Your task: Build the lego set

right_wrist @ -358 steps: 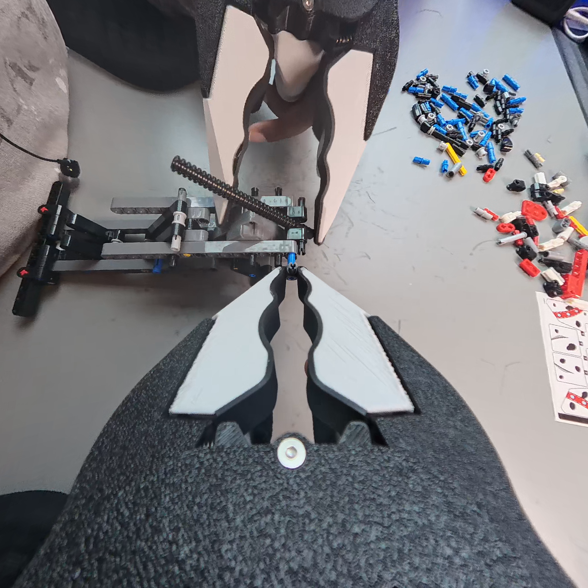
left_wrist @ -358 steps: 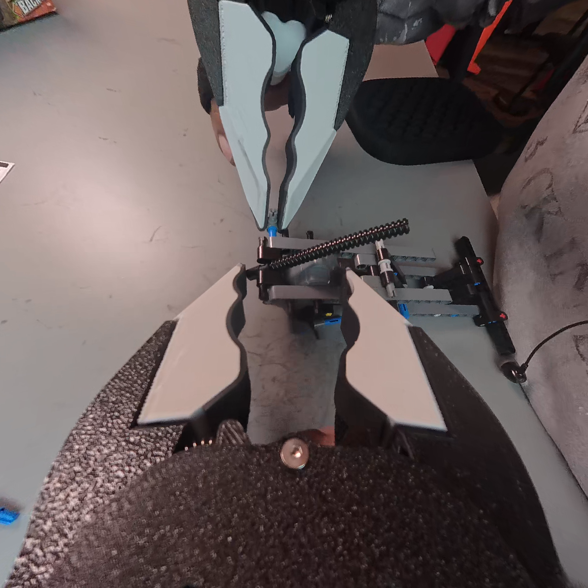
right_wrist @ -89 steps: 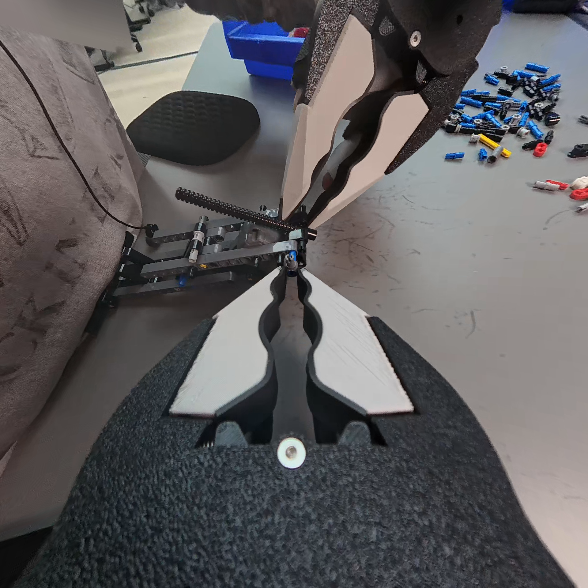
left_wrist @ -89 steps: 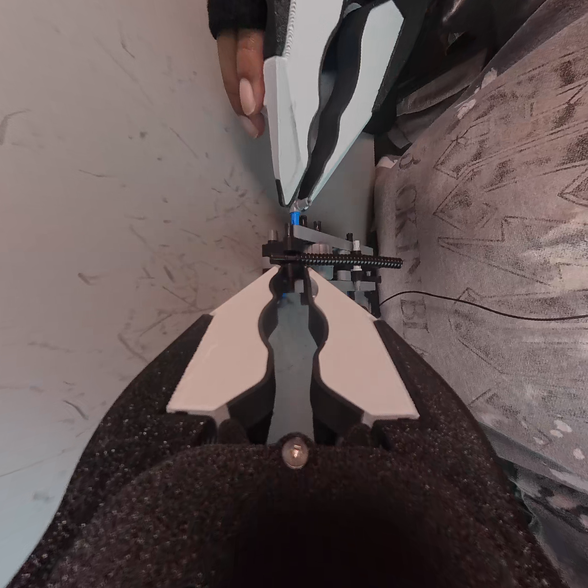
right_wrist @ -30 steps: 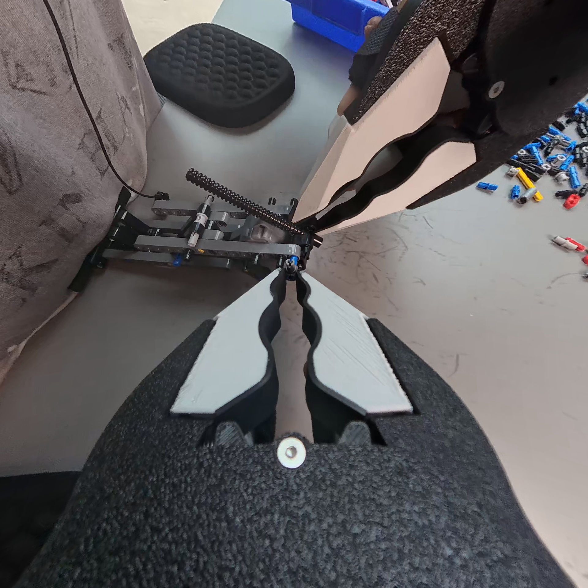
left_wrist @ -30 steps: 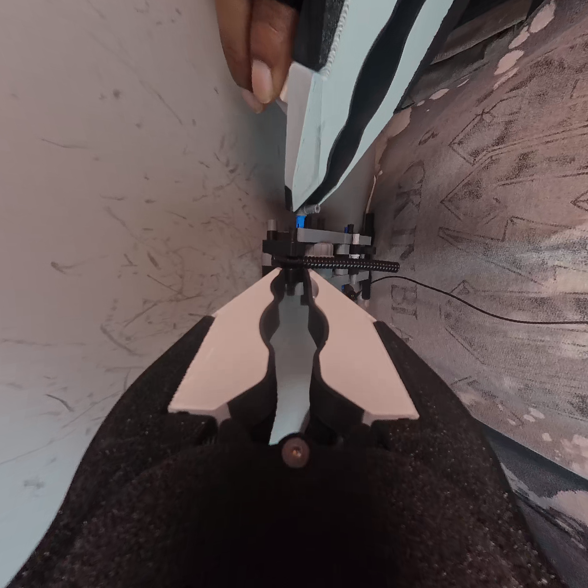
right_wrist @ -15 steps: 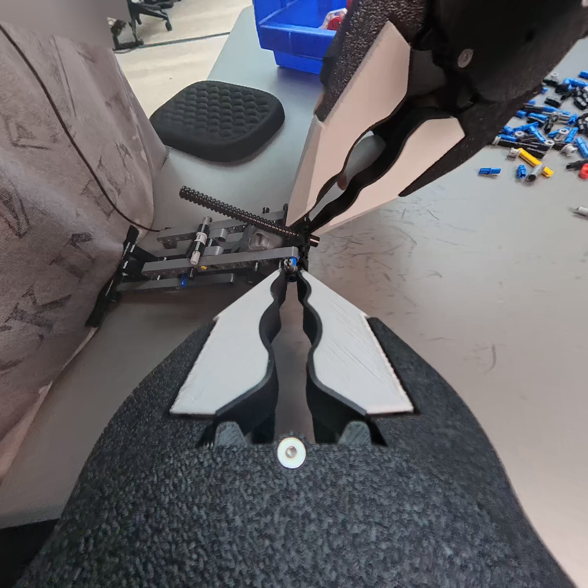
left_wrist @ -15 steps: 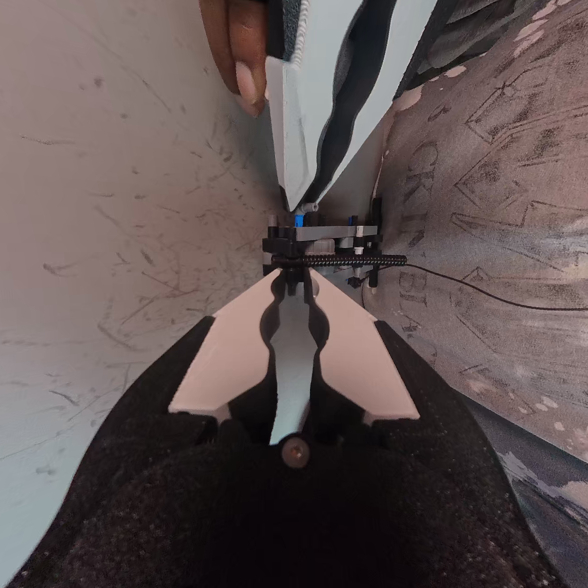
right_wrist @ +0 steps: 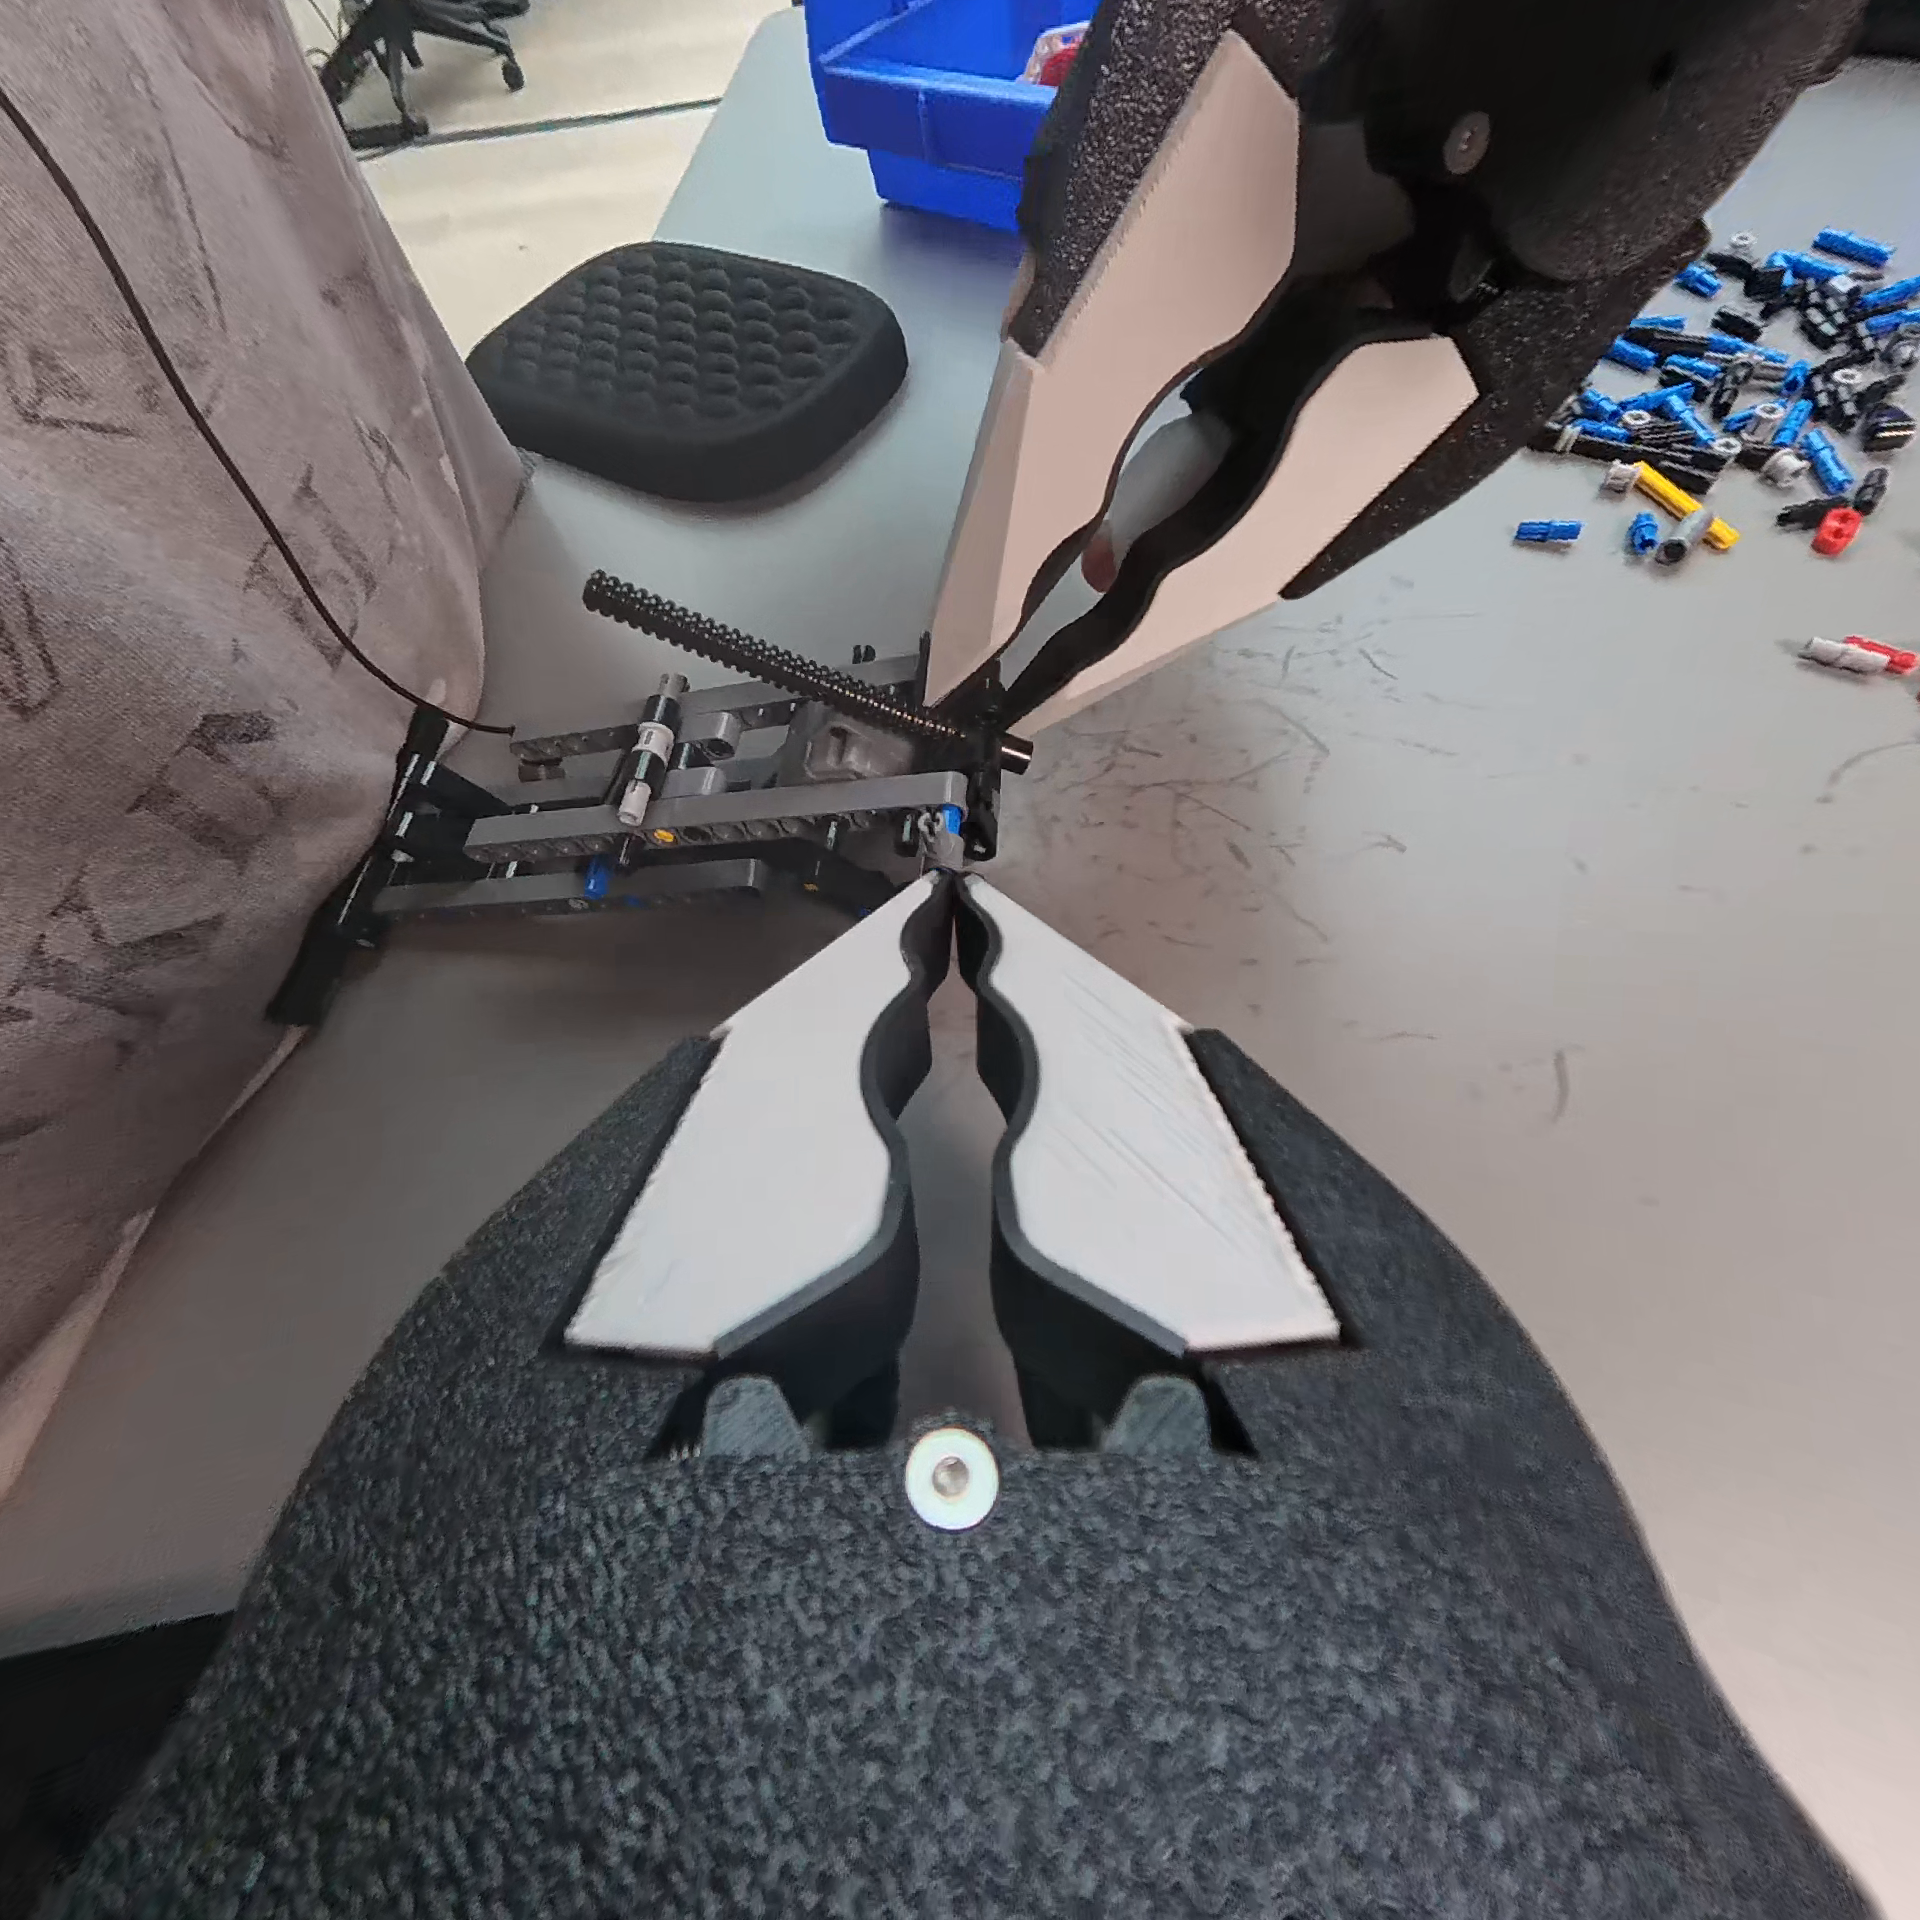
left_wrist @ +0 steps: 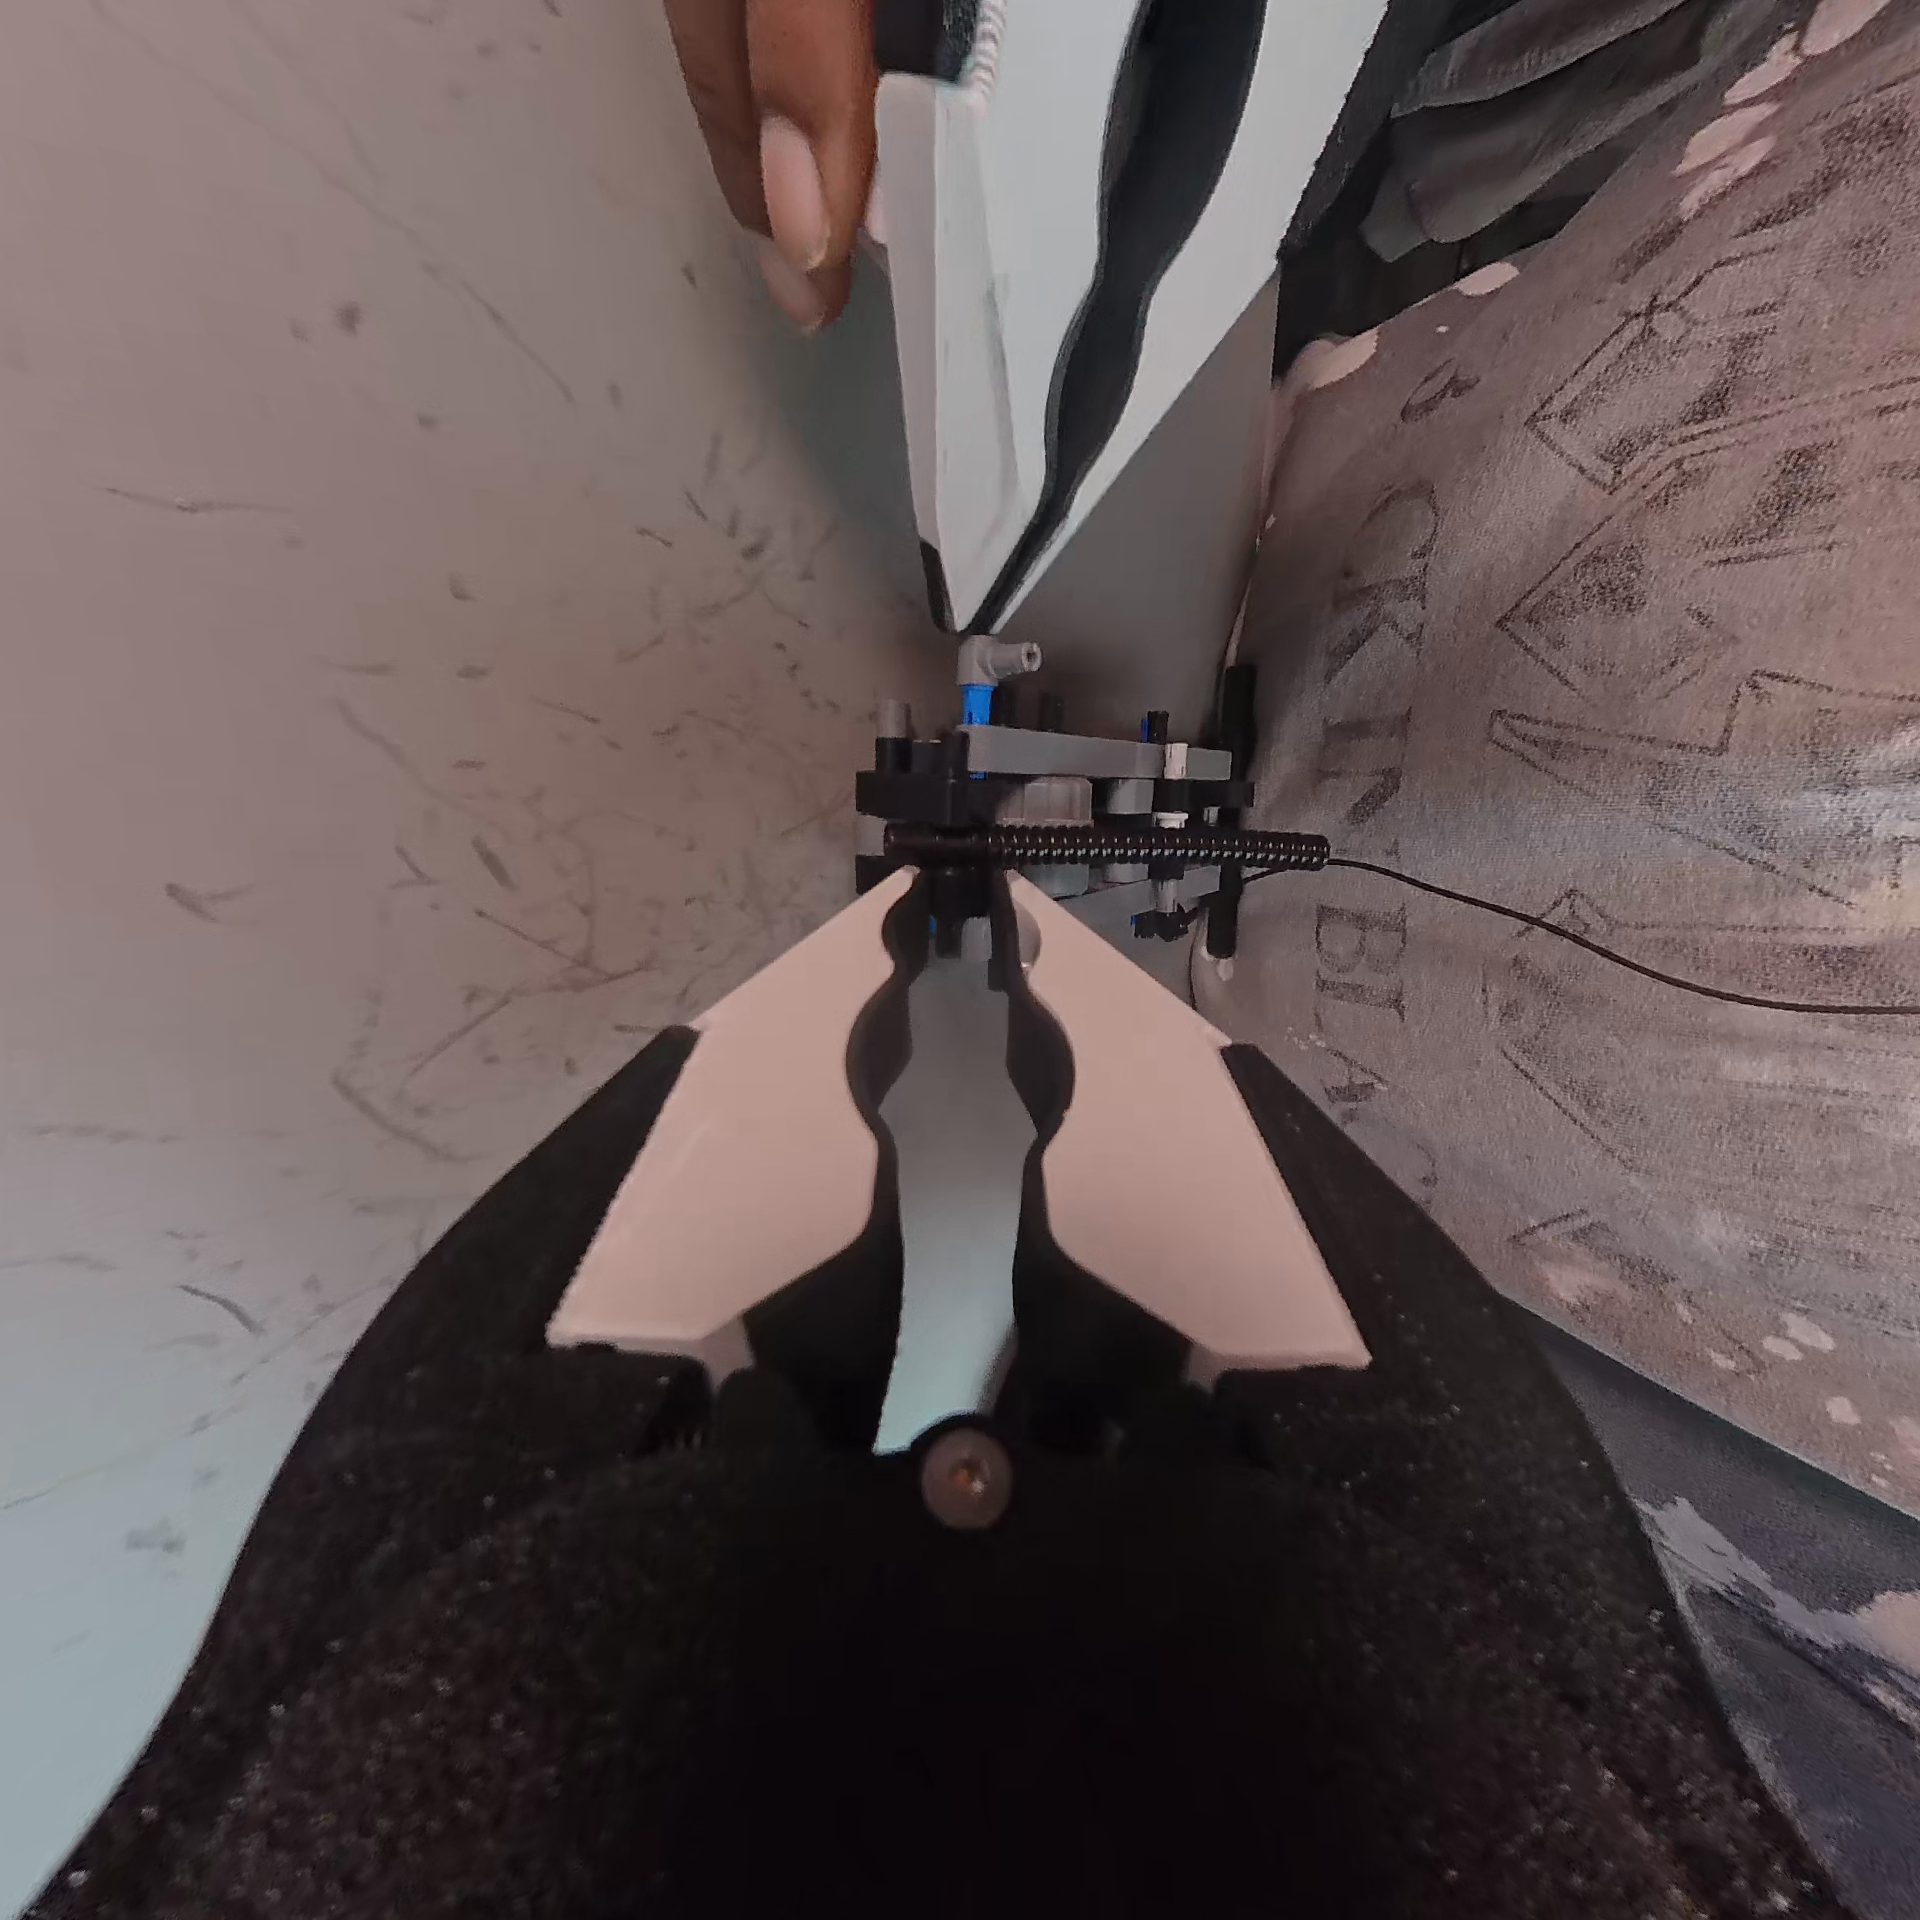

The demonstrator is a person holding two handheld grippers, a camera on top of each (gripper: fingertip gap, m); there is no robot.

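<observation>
The right gripper [right_wrist: 951,881] has its fingertips pinched together, apparently on a small grey-and-blue connector [right_wrist: 943,826] at the near end of the lego frame [right_wrist: 665,800]. Beyond it, the left gripper [right_wrist: 982,701] clamps the frame's far corner; loose pieces [right_wrist: 1756,416] lie far right.

text: faded lettering on grey fabric [left_wrist: 1621,727] | content: not transcribed

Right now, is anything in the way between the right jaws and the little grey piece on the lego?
No, nothing visible. The right gripper sits with its jaws closed right at the grey piece, which stands on a blue pin in the lego frame. The left gripper holds the frame's near end.
</observation>
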